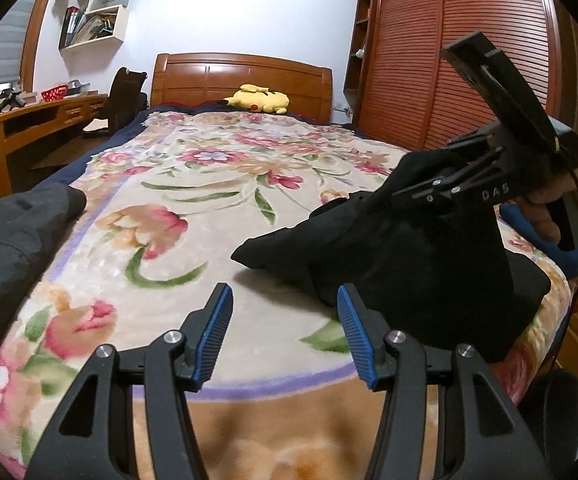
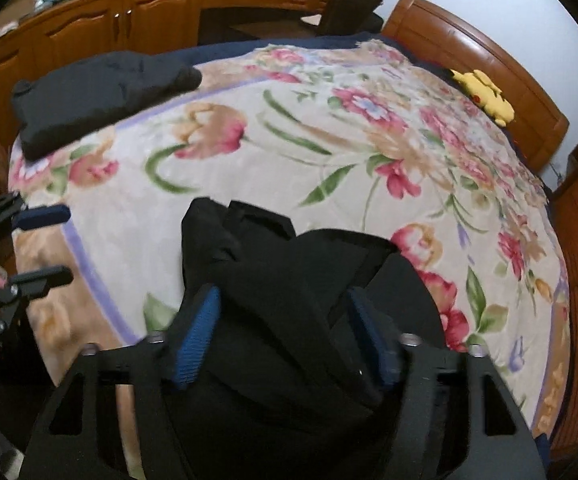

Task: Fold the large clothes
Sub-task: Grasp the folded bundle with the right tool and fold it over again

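A black garment lies bunched on the floral blanket at the bed's near right. My right gripper rises over it with cloth draped against its fingers. In the right wrist view the garment fills the wide gap between the blue pads, so my right gripper is open with cloth between its jaws. My left gripper is open and empty, low over the blanket just left of the garment. It also shows at the left edge of the right wrist view.
A second dark folded garment lies at the bed's left edge, also in the right wrist view. A yellow plush toy rests by the wooden headboard. A wooden desk stands left, a louvred wardrobe right.
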